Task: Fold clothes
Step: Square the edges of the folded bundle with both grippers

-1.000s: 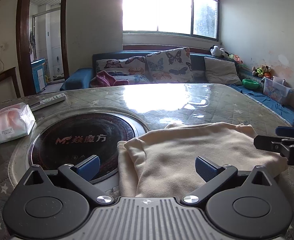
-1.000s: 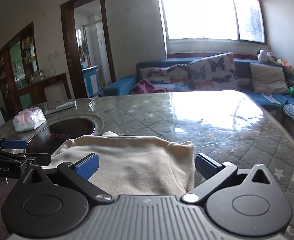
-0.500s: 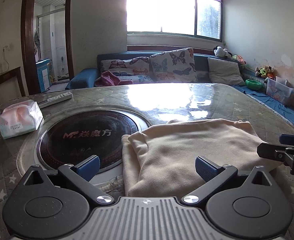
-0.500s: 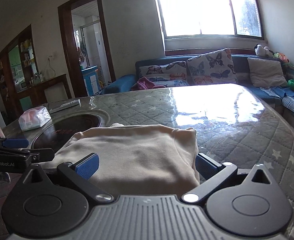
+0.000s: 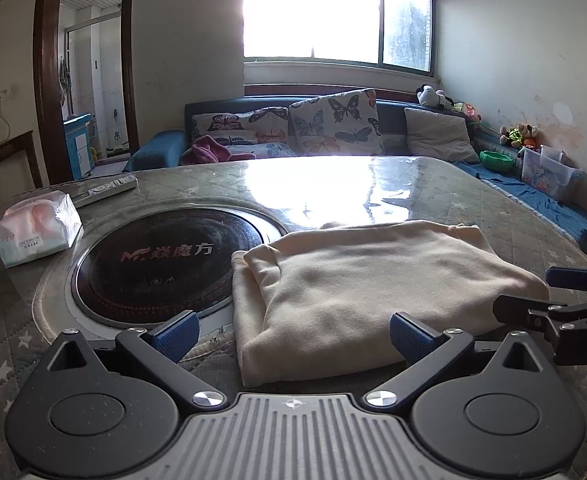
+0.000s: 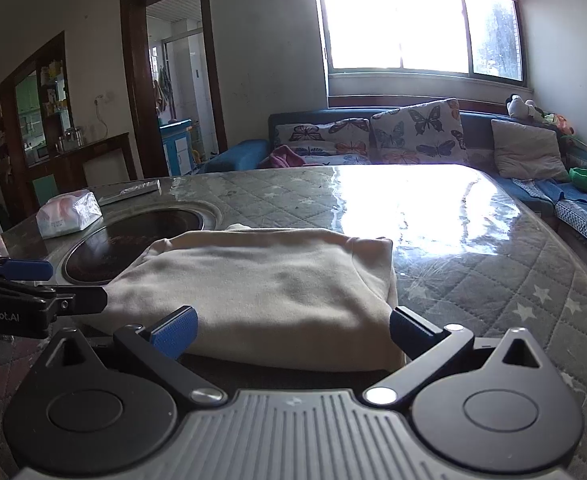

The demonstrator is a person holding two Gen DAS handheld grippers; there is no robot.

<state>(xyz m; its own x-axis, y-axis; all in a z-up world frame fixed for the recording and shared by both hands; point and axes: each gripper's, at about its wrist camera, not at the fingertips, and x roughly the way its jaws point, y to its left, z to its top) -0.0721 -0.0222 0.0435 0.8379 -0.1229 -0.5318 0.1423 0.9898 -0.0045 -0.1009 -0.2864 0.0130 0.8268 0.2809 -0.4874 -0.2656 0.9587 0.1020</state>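
My left gripper and right gripper both gape wide, holding nothing, at the near edge of the folded cream garment on the quilted table. Only the right view shows the cabinet.

Cream folded garment; grey star-quilted table cover; black round hob, red lettering; butterfly-print cushions on blue sofa; blue gripper pads.
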